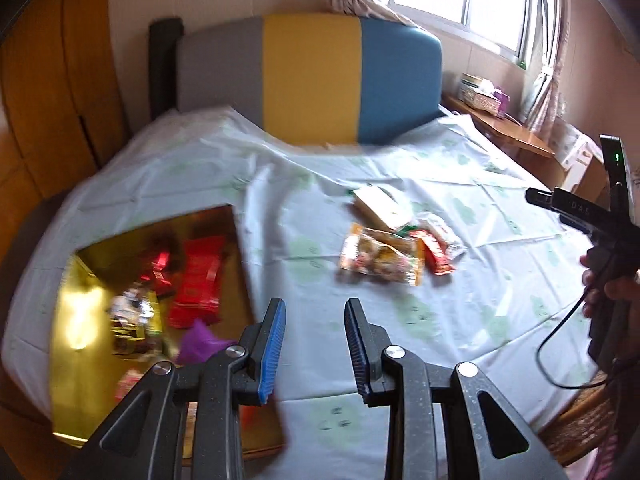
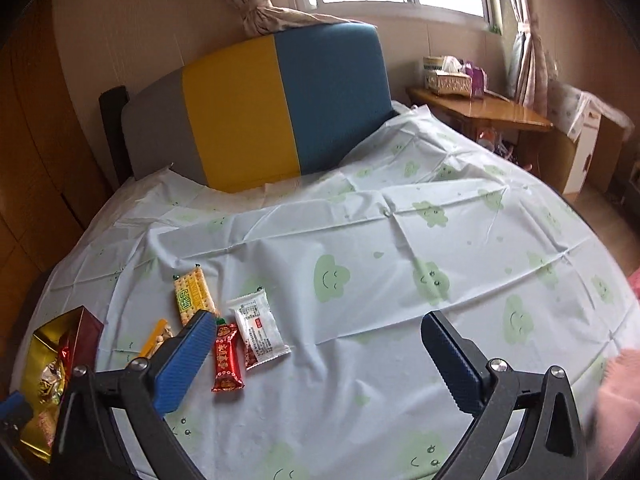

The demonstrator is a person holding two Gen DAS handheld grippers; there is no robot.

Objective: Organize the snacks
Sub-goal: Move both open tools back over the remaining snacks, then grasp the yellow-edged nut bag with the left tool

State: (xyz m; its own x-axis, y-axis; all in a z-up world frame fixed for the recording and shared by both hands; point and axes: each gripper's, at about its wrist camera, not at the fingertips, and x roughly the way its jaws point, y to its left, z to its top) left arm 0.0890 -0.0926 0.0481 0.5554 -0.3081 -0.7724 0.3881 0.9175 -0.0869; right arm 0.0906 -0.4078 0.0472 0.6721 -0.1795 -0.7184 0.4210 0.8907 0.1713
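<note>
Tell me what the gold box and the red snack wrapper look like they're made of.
Gold box: probably foil-faced cardboard, since its mirror-like inner walls throw bright glare. Red snack wrapper: likely glossy metallised plastic film, shiny with crimped ends.

both wrist cams angled down, close over table [image 1: 460, 272], shared snack pile [image 1: 396, 244]

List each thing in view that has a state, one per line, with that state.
Gold box: open, several snacks inside.
Left gripper: jaws slightly apart, nothing between them.
Right gripper: jaws wide open, empty.
Red bar: lying flat on the cloth, outside the box.
White packet: flat on the cloth, sealed.
Cracker pack: flat on the cloth.
Curtain: tied back.
</note>
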